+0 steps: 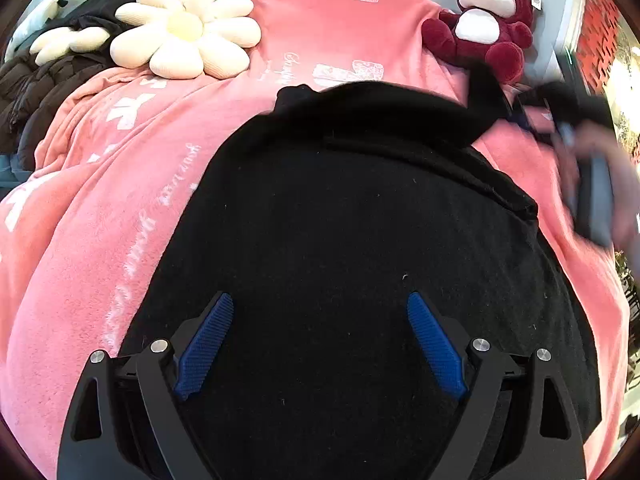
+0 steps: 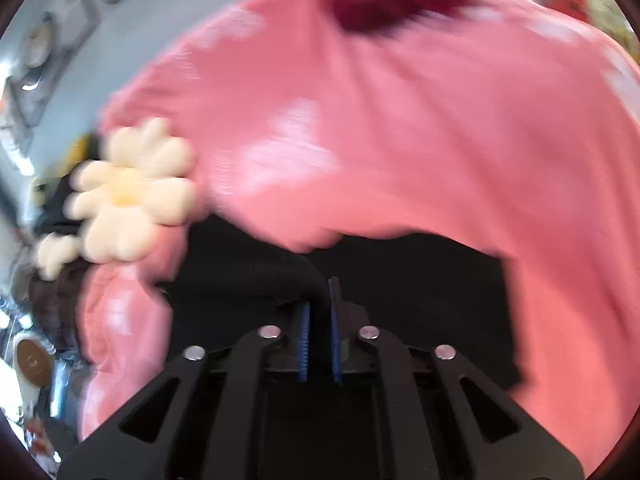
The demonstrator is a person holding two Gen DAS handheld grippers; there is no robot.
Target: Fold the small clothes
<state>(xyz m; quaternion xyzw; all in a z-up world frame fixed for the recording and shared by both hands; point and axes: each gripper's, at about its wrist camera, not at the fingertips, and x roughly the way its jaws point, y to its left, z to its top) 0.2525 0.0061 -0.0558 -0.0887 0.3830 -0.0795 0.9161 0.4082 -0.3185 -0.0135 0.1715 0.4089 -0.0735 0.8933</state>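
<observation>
Through my left wrist camera, my left gripper point(image 1: 320, 344) stands wide apart, its blue pads point(image 1: 204, 344) spread over the black garment point(image 1: 340, 240) with nothing pinched between them. The garment fills the lower middle of this view, spread on the pink blanket point(image 1: 100, 240), and a fold of it rises toward one o'clock, where my right gripper point(image 1: 560, 128) shows only as a blur. A white flower cushion point(image 1: 184, 32) lies at eleven o'clock on the blanket, and a dark red plush bear point(image 1: 484, 24) sits at one o'clock near the blanket's far edge. Dark clothing point(image 1: 36, 92) is heaped at ten o'clock, just beyond the cushion. Through my right wrist camera, much blurred, my right gripper point(image 2: 319, 340) has its pads nearly together and clamps a bunched strip of the black garment point(image 2: 280, 276), which rises from between the pads and bends toward ten o'clock. More of the garment lies flat behind it across the middle. The pink blanket point(image 2: 400, 120) fills the upper half, the flower cushion point(image 2: 128, 192) sits at nine o'clock, and the bear point(image 2: 380, 4) is a red smear at twelve. No container shows in either view.
</observation>
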